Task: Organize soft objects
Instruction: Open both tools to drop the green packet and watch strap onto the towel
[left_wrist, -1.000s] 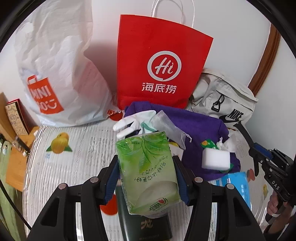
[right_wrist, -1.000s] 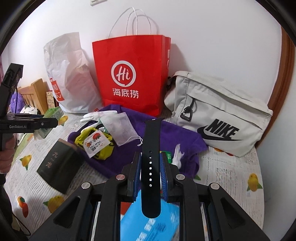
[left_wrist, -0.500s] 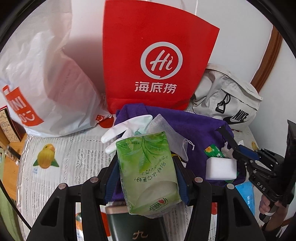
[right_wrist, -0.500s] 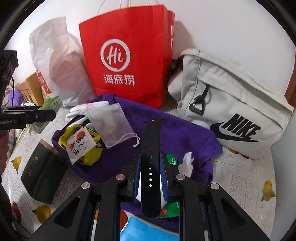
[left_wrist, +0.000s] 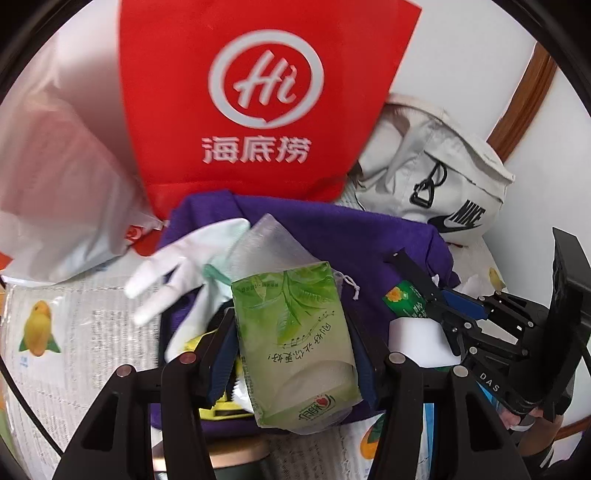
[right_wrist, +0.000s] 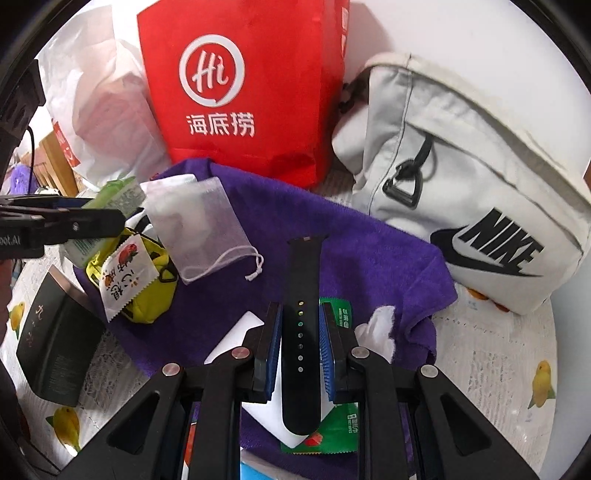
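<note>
The left gripper (left_wrist: 295, 354) is clamping a green tissue pack (left_wrist: 295, 347), long axis running away from the camera, above the purple towel (left_wrist: 332, 236). Only the left wrist view is showing the white glove (left_wrist: 177, 273) clearly. The right gripper (right_wrist: 300, 354) is pinching a black watch strap (right_wrist: 301, 325) pointing straight ahead over the towel. Only the right wrist view is showing the yellow pouch (right_wrist: 147, 295) and dark box (right_wrist: 55, 339).

Green tissue pack (left_wrist: 295, 343), black strap (right_wrist: 301, 328), purple towel (right_wrist: 354, 266), red bag (right_wrist: 251, 92) with white logo
</note>
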